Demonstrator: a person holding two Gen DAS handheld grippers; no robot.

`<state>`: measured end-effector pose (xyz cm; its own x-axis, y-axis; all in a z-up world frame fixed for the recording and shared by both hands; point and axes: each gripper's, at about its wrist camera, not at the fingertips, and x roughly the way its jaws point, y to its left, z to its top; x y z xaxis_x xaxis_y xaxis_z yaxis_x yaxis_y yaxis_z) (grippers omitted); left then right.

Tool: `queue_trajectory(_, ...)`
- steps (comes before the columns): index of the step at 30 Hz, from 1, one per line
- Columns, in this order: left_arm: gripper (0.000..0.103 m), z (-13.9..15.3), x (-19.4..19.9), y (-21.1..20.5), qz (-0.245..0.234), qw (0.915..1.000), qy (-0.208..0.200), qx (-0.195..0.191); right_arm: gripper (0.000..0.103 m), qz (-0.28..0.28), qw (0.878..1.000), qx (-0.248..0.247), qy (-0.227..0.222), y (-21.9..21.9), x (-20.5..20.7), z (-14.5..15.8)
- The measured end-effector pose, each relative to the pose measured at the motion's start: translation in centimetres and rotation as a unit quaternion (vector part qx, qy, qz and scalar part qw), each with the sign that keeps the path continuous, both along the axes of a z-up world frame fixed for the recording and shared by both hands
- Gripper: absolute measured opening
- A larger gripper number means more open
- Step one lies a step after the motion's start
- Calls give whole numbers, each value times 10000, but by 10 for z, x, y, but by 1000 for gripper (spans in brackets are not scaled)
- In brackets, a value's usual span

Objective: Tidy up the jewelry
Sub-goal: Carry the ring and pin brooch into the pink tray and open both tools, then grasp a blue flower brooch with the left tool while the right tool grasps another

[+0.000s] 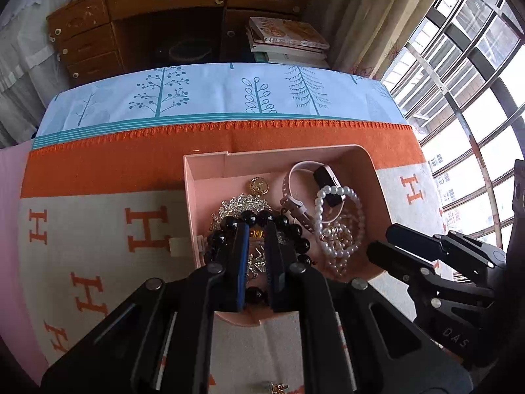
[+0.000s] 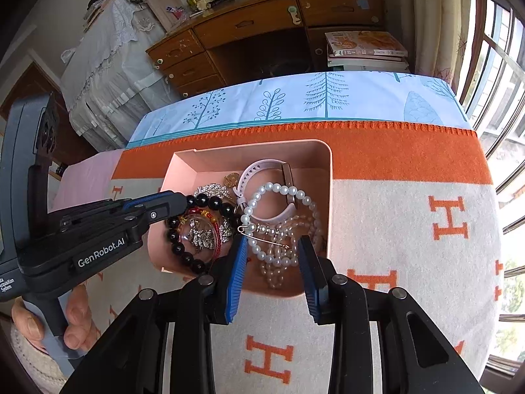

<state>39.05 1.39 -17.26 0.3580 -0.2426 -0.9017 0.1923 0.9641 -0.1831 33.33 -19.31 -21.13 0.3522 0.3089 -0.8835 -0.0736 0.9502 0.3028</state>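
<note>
While the left tongs (image 1: 256, 229) reach into the pink tray (image 1: 377, 177) with their jaws narrowly parted over the black bead bracelet (image 1: 288, 223), whether they grip it cannot be told. That bracelet lies in the tray's left part over a silver leaf brooch (image 1: 242, 203). Beside it sit a pearl bracelet (image 2: 279, 190) and a pale-strapped watch (image 2: 259, 167). The right tongs (image 2: 272, 246) hover spread apart above the pearls, on the orange-and-cream blanket (image 2: 410, 229) covering the worktop
</note>
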Motion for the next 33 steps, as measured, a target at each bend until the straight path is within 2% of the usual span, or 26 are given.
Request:
queue_trajectory(11, 7, 67, -83, 8, -254, 9987, -428, -112, 32, 315, 9989, 145, -329, 12, -73, 47)
queue_trajectory(22, 9, 136, -195, 42, -355, 9941, -952, -390, 33, 787, 9903, 70, -1139, 35, -177, 114)
queue_trajectory(23, 19, 139, -205, 43, -364, 9937, -992, -373, 33, 815, 9894, 53, -1202, 36, -185, 119)
queue_trajectory(24, 42, 140, -215, 45, -333, 9934, -1037, -355, 33, 842, 9884, 36, -1261, 37, -193, 124)
queue_trajectory(26, 70, 140, -233, 50, -213, 9923, -1149, -413, 33, 885, 9868, 13, -1357, 36, -206, 130)
queue_trajectory(29, 71, 134, -257, 56, 11, 9915, -1218, -455, 33, 953, 9850, -15, -1442, 34, -223, 136)
queue_trajectory(33, 71, 116, -278, 65, 253, 9923, -1027, -644, 33, 1031, 9844, -55, -1427, 32, -234, 135)
